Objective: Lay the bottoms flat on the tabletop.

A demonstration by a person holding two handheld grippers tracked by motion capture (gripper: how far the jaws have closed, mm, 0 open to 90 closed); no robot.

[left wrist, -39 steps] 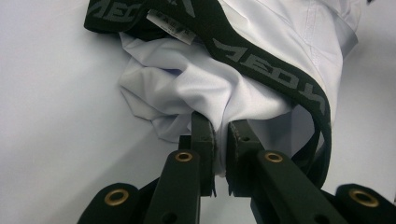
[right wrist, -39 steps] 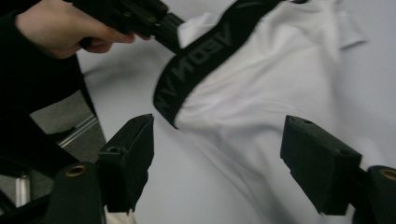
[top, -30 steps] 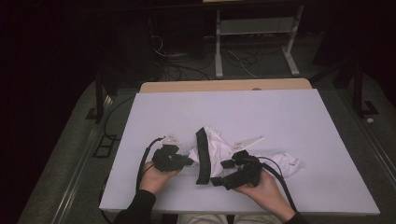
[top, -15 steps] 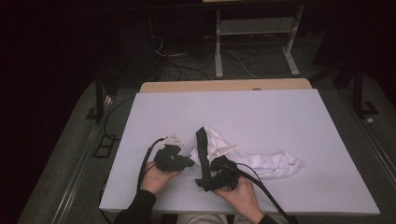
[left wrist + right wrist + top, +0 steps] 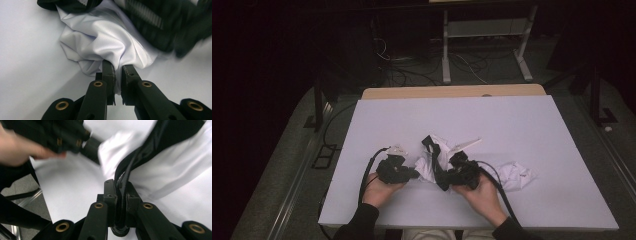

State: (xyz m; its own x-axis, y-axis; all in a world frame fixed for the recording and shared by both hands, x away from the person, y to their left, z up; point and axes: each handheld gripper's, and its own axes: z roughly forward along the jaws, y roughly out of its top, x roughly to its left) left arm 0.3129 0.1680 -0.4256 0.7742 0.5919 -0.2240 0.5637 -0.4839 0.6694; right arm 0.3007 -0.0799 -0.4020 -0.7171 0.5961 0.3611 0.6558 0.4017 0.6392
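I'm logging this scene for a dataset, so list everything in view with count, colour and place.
Garment: one, white with a black band, crumpled at the table's near middle.
Black band: one, black edge of the garment, running into the right gripper's jaws.
Table: one, pale lilac top, centre of the high view.
Wooden board: one, tan, along the table's far edge.
Metal frame: one, light grey, on the floor behind.
Floor cables: several, dark.
Left gripper: one, black, jaws shut on white cloth.
Right gripper: one, black, jaws just closed on the band.
Hands: two, at the near edge.
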